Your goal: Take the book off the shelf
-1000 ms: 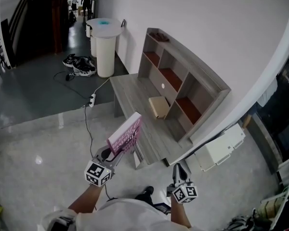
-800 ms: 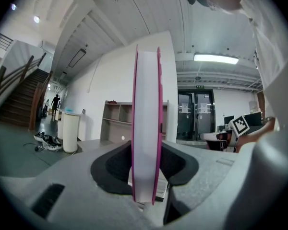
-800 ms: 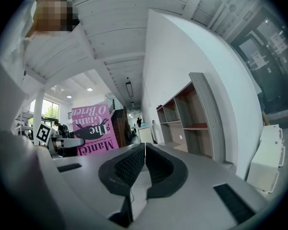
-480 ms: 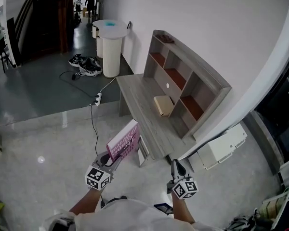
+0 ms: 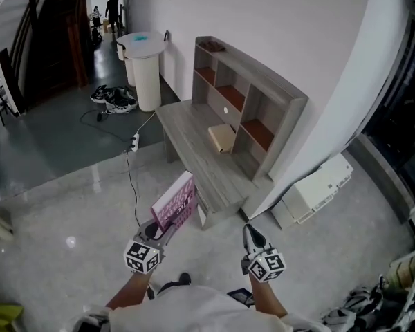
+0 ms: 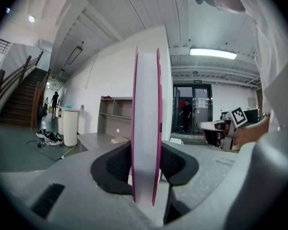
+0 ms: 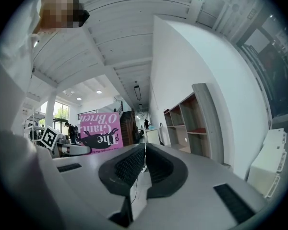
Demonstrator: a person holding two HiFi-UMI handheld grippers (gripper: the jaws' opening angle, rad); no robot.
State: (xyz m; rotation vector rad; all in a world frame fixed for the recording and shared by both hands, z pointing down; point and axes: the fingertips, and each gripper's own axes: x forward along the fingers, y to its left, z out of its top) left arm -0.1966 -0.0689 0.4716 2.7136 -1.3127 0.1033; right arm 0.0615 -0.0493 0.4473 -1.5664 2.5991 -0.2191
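Observation:
A pink-covered book (image 5: 174,203) stands upright in my left gripper (image 5: 157,228), which is shut on its lower edge; in the left gripper view the book (image 6: 146,128) is edge-on between the two pads. The same book (image 7: 98,130) shows to the left in the right gripper view. My right gripper (image 5: 252,238) is shut with nothing in it, its pads (image 7: 129,166) touching. Both grippers hang over the floor, short of the grey desk (image 5: 194,151) with its shelf unit (image 5: 249,102). A tan box (image 5: 221,137) lies on the desk by the shelf.
A white round pedestal table (image 5: 144,68) stands past the desk's far end. A power strip and cable (image 5: 133,142) lie on the floor, and shoes (image 5: 114,97) sit further off. A white box (image 5: 315,189) stands against the wall at right. People stand in the far hallway.
The view has drawn back from the desk and turned slightly; both grippers sit lower in the frame. The book stays clamped in the left gripper.

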